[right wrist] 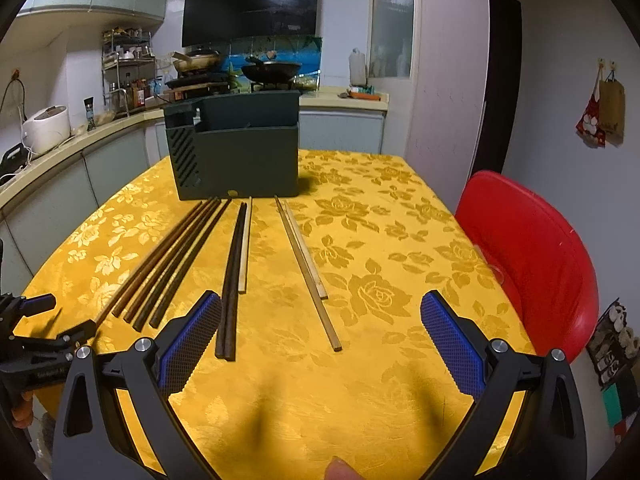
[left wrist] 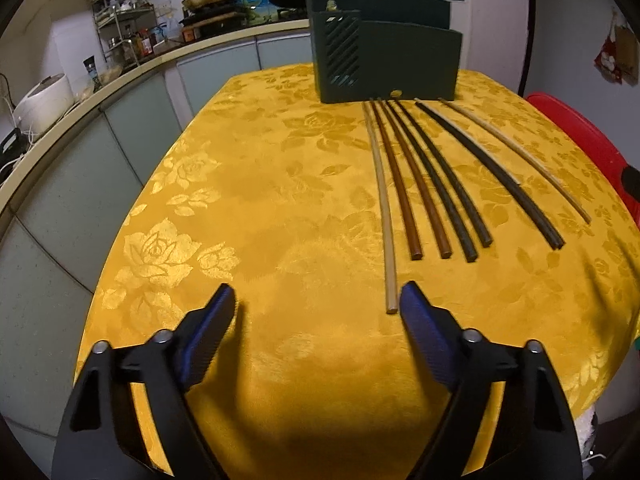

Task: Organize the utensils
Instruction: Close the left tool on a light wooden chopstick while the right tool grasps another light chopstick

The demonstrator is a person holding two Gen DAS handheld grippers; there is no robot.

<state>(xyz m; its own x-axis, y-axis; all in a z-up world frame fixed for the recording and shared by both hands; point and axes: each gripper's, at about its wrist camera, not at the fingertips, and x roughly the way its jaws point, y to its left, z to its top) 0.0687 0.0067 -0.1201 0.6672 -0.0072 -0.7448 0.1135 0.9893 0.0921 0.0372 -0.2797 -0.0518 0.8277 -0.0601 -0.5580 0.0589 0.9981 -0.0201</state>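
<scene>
Now, left gripper [left wrist: 316, 300]: jaws wide with nothing between them, low over the yellow cloth of the bench [left wrist: 260, 208].
Right gripper [right wrist: 320, 306]: jaws wide and empty too; the near ends of the dark pair [right wrist: 230, 288] and the long pale chopstick [right wrist: 308, 276] lie between them.
Nearest target: the pale chopstick [left wrist: 384, 216] ends just inside the left gripper's right-hand jaw, touching nothing.
Step in hand, as I judge it: picking up the first chopstick on the left.
How to do it well: shift the left jaws across so the pale stick sits midway between them, then close on it a little way up from its end, not on the very tip.
Beyond the jaws: two brown chopsticks [left wrist: 412, 200] and two black chopsticks [left wrist: 444, 188] lie close beside the pale one, so come down steeply or a neighbour gets pinched as well.
Risk: thin sticks on slick cloth may roll or slide when nudged.
Far end: the dark green utensil holder [left wrist: 384, 60] stands past the tips, its open top the likely destination.
</scene>
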